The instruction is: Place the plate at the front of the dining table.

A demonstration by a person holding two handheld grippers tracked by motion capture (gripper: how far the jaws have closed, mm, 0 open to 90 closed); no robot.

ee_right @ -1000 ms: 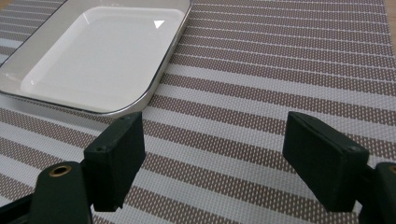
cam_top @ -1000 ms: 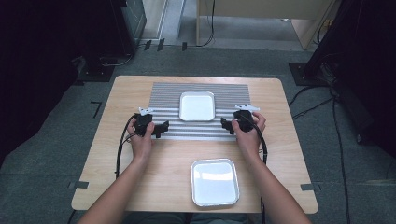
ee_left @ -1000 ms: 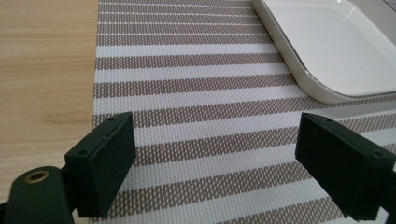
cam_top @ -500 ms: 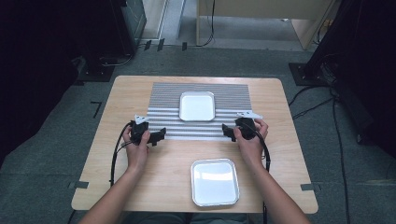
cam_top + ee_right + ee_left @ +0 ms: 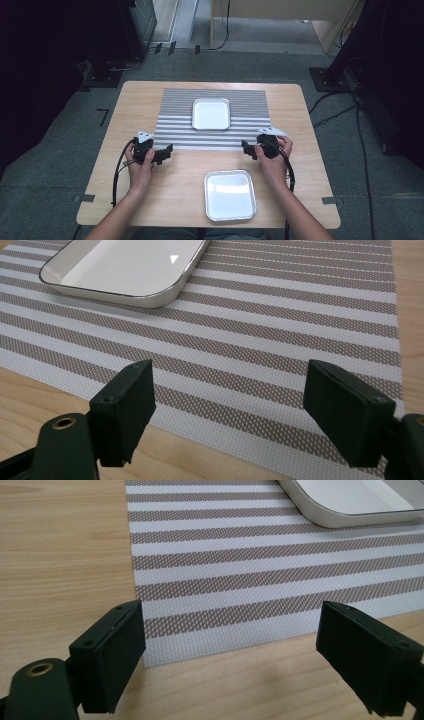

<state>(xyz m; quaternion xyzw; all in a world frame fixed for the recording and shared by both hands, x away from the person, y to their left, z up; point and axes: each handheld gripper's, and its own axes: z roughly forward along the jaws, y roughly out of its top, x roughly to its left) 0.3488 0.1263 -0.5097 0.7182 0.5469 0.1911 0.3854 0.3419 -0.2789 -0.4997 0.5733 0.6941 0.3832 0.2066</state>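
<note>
Both hands drawn back off striped mat (image 5: 215,116), left hand-held gripper (image 5: 166,152) and right hand-held gripper (image 5: 246,148) wide, empty

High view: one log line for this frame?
left tongs: open, at near-left corner of striped woven placemat | right tongs: open, at near-right corner | white square plate: on placemat | metal tray: on wooden table

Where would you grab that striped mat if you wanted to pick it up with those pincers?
By its near corners. The striped mat lies flat, so there is nothing to pinch in the middle, and the white tray weighs on its centre. The left gripper and right gripper, both open, each face a near corner; probably slide one of the fingers under the edge from the person's side.
</note>
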